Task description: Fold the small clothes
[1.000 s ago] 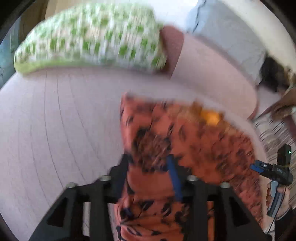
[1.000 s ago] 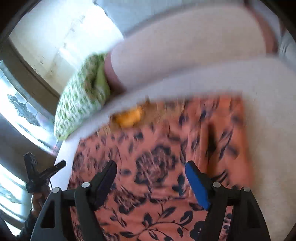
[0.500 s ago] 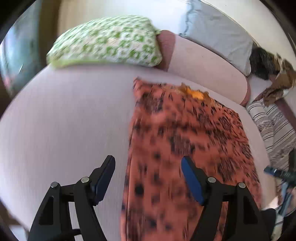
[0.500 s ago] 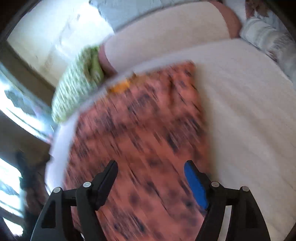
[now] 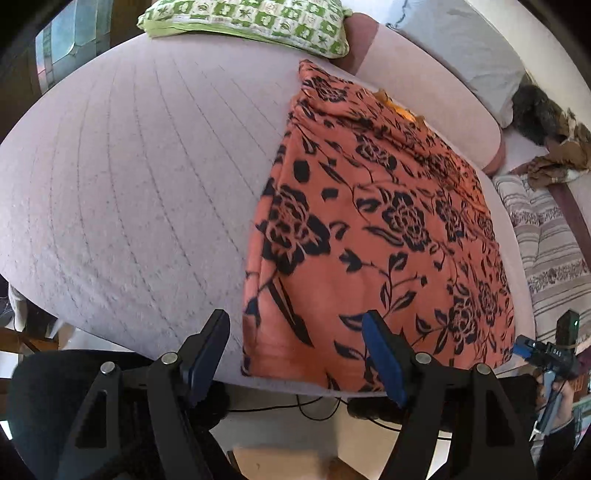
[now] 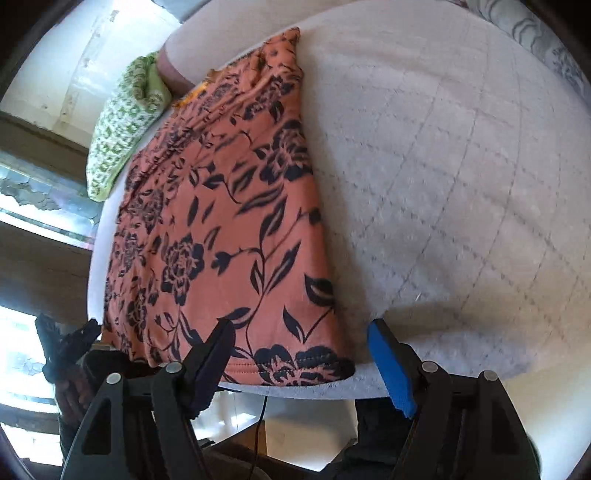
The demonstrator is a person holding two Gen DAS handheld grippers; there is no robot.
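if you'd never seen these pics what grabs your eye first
The orange garment with black flowers, spread flat on the pale quilted bed and reaching its near edge. Next, the green-and-white pillow at the bed's far end. Both grippers, left and right, hover empty over the near hem, their jaws closing slightly on nothing.

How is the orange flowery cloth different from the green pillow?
The orange cloth lies flat and thin; the green pillow is puffy. The orange cloth has black flowers and leaves; the green pillow has little green and white squares. The orange cloth reaches the near edge of the bed; the green pillow sits at the far end. Both rest on the bed.
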